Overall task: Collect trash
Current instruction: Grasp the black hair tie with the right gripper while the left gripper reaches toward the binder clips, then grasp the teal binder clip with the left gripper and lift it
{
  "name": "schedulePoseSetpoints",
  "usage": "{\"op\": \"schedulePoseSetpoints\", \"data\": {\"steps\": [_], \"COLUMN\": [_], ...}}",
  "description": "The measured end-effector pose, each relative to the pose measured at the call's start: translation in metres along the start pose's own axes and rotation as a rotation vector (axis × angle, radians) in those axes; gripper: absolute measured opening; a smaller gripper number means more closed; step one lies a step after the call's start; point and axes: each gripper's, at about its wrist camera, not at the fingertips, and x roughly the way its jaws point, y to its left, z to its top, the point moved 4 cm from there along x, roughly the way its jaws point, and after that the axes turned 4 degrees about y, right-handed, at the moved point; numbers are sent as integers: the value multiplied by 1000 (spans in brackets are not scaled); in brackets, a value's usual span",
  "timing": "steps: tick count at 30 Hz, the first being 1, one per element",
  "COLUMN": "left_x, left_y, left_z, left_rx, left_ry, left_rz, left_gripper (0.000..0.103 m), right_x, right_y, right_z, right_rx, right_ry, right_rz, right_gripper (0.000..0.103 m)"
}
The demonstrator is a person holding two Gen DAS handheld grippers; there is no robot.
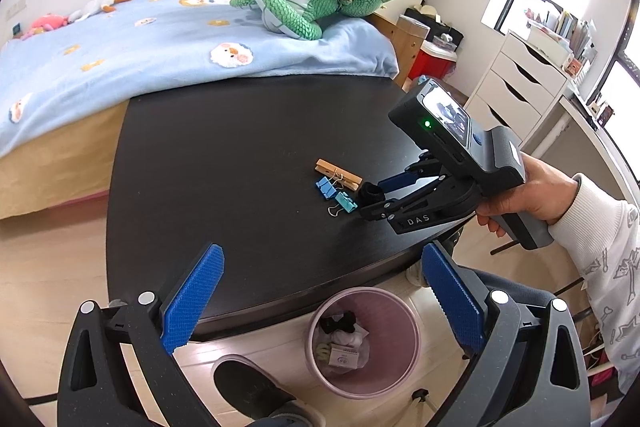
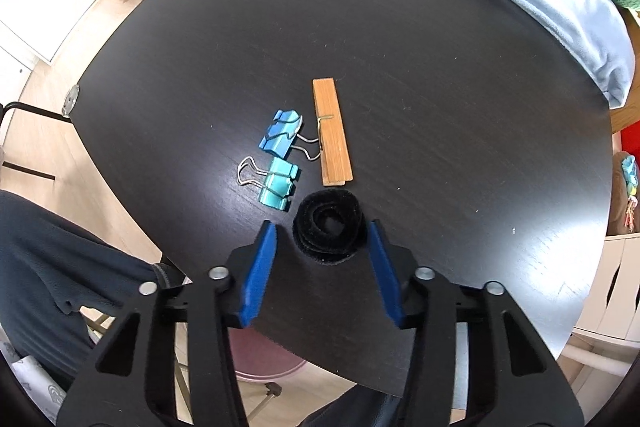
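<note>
Right gripper (image 2: 322,239), jaws open, straddles a black fabric roll (image 2: 328,223) untouched; only the left view shows the open left gripper (image 1: 320,291) above a pink bin (image 1: 394,387) at six o'clock.

Black table (image 2: 400,27), pink bin (image 1: 408,327), blue clip (image 2: 280,135)

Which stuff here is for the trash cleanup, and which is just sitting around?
For the job:
black strap roll, between the right tool's pads
wooden peg
blue clip
teal clip
pink bin, already holding some trash

Just lying about:
green stuffed dragon
blue blanket
white drawers
</note>
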Motion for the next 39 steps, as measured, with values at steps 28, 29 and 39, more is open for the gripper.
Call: {"op": "schedulePoseSetpoints", "data": {"steps": [28, 29, 39], "left_x": [43, 49, 106], "left_y": [-14, -13, -3], "left_z": [39, 42, 53], "left_rx": [-46, -58, -225], "left_ry": [99, 113, 256], "left_rz": [-13, -12, -69], "left_gripper": [95, 95, 95], "right_x": [-56, -58, -67], "right_y": [-37, -38, -52], "right_z": [-48, -48, -55], "right_rx": [180, 186, 248], "right_ry": [-105, -107, -111], "right_rz": [6, 3, -7], "right_gripper": [30, 30, 30]}}
